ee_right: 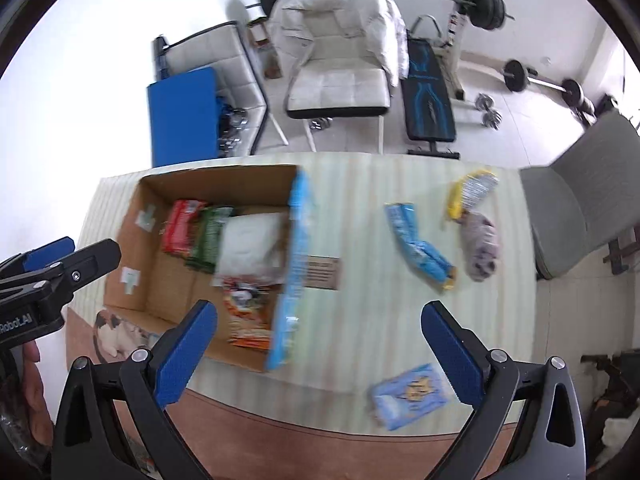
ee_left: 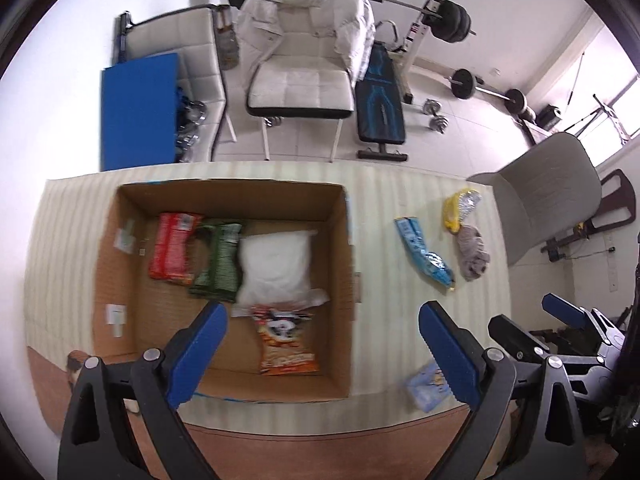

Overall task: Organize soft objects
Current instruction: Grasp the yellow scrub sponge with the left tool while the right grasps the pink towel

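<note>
Left claw (ee_left: 320, 344): held apart, nothing gripped
Right claw (ee_right: 320, 344): held apart, nothing gripped
Box (ee_left: 224, 376): four packets contained

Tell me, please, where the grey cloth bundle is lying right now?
The grey cloth bundle lies on the striped table, outside and right of the cardboard box, just below the yellow packet and beside the long blue packet.

R tongs (ee_right: 320, 346) open, box (ee_right: 224, 184) w/ packets
</note>
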`<action>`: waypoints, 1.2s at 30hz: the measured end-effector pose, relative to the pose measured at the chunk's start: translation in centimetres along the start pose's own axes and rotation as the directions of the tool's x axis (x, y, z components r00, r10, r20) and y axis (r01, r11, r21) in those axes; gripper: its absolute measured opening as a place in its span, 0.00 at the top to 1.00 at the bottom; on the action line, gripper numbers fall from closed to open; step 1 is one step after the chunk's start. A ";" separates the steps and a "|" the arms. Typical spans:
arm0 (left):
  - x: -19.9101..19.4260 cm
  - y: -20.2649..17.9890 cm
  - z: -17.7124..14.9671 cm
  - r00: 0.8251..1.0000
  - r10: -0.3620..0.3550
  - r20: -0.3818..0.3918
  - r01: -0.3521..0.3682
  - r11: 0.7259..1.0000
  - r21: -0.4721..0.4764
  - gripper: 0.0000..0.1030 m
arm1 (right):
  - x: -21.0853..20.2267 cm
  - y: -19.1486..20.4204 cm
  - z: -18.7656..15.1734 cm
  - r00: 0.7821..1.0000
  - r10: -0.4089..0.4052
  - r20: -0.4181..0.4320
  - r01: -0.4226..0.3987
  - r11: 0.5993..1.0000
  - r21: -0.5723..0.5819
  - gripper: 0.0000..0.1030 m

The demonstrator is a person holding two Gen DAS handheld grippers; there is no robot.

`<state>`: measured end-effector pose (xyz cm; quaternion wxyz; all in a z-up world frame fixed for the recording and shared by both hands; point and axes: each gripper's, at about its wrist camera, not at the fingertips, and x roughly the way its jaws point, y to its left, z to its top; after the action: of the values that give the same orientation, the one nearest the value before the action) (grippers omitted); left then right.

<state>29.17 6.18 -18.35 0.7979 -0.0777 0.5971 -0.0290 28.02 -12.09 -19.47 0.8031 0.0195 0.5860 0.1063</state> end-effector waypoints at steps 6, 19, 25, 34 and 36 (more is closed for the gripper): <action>10.2 -8.1 3.7 0.972 -0.089 -0.219 0.091 0.996 -0.002 0.51 | 4.3 -13.2 2.2 0.994 -0.073 -0.078 0.083 0.987 0.136 0.00; 21.3 -18.6 13.2 0.960 0.134 -0.244 -0.056 0.951 0.303 0.49 | 21.6 -22.6 7.1 0.944 0.022 -0.329 0.056 0.972 0.227 0.27; 24.4 -22.3 14.8 0.953 0.116 -0.281 0.000 0.925 0.381 0.44 | 22.1 -25.1 4.3 0.941 0.066 -0.332 0.035 0.957 0.289 0.58; 34.6 -29.7 13.3 0.859 0.279 -0.429 0.037 0.802 0.596 0.34 | 20.8 -31.2 0.0 0.937 0.166 -0.307 0.011 0.865 0.502 0.58; 35.0 -29.9 13.3 0.872 0.264 -0.413 0.025 0.818 0.575 0.39 | 20.8 -31.3 -0.2 0.936 0.159 -0.314 0.021 0.865 0.500 0.58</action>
<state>53.25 -26.98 -43.20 0.6135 0.2095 0.7421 -0.1702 38.53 -38.62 -43.85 0.6513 0.2274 0.7237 -0.0169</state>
